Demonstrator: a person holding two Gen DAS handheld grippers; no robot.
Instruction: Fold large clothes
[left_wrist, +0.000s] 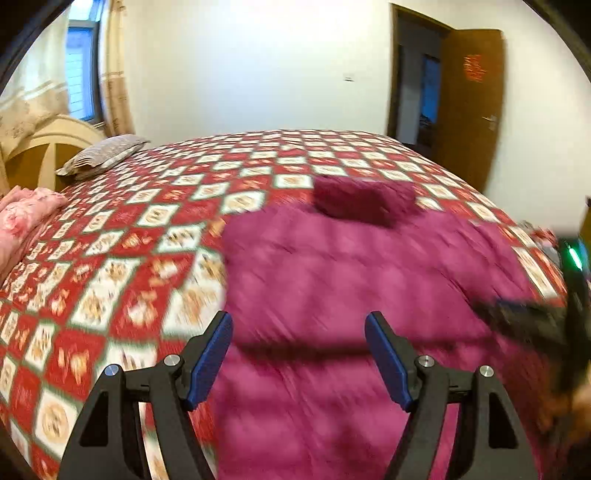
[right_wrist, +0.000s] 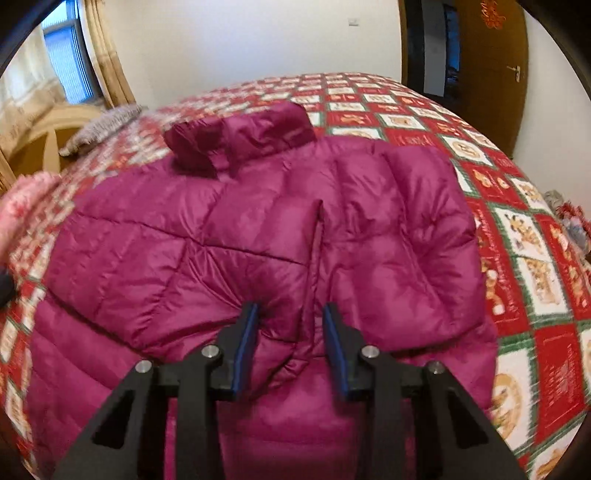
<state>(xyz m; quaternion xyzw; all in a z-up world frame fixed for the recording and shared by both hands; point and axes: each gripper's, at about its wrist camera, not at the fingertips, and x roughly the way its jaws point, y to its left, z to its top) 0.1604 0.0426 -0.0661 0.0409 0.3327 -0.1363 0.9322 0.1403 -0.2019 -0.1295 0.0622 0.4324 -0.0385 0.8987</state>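
Soft indoor light, daylight from window at left, heavy motion blur, fisheye bending, dark corners

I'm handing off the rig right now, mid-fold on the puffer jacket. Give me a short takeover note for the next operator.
Left gripper: open, empty, above the jacket's near part; its view is blurred.
Right gripper: pads pinching a bunched fold of the magenta puffer jacket near its middle seam.
Jacket lies spread on the checked bedspread, collar toward the far side. Its right side looks already folded in over the middle.
Left: fold the other side in, then fold the body up. Whether the right grip is firm is unclear; check before lifting.
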